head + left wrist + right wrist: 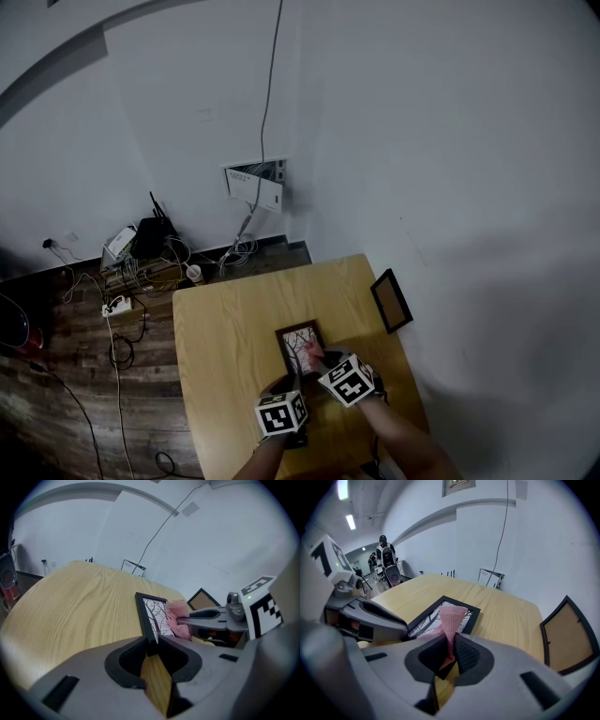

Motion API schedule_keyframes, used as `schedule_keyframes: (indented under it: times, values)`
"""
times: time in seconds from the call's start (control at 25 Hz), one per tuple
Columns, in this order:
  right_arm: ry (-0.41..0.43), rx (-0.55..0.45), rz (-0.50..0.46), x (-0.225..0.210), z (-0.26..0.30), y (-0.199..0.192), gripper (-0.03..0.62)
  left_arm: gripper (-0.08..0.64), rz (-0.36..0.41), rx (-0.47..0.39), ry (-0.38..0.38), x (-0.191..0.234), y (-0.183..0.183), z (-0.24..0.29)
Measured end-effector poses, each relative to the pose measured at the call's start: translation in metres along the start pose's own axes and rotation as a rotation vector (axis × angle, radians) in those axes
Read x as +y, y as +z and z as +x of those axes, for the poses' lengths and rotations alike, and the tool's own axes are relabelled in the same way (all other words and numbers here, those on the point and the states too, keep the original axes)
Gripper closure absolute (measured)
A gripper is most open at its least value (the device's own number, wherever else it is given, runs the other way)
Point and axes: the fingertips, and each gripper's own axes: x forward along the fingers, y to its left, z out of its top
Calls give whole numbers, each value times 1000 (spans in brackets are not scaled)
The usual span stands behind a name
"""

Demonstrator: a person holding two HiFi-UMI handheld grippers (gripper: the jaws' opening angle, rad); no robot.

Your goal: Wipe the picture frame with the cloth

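Observation:
A small black picture frame [301, 346] with a tree print lies flat on the wooden table [234, 328]. My left gripper [289, 379] is shut on the frame's near black edge [146, 627], pinning it. My right gripper [323, 364] is shut on a pink cloth [451, 620], which rises between its jaws and rests on the frame's glass [429, 620]. From the left gripper view the pink cloth [176, 618] lies bunched on the print's right side, under the right gripper's fingers [206, 616].
A second black frame [390, 300] leans at the table's right edge against the wall, its brown back [565, 637] showing. Cables, a router and a power strip [117, 305] lie on the floor at left. People [386, 557] stand far off down the room.

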Motion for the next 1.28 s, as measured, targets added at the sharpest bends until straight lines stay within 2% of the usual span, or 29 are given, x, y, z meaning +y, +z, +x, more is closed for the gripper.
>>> schedule_keyframes:
  times: [0.24,0.4,0.64,0.88,1.12,1.28]
  values:
    - [-6,-5,25,1,-1,0,574,483,1,-1,3,0,0,-2]
    - [-14,-29,100,-2,1,1,574,483,21,-20,21,0,1,-1]
    - [-58,-173,150,6,-25,13,574,471,2,-58,29,6,3,-7]
    - [-50,-289,186,27,-66,15,574,472,46,-156,41,2,14,-39]
    - [-26,-382,258,58,-116,2,574,520,19,-183,34,-9,-11,-80]
    - [-21,-426,269,83,-148,-10,574,540,44,-203,39,-17,-32,-114]
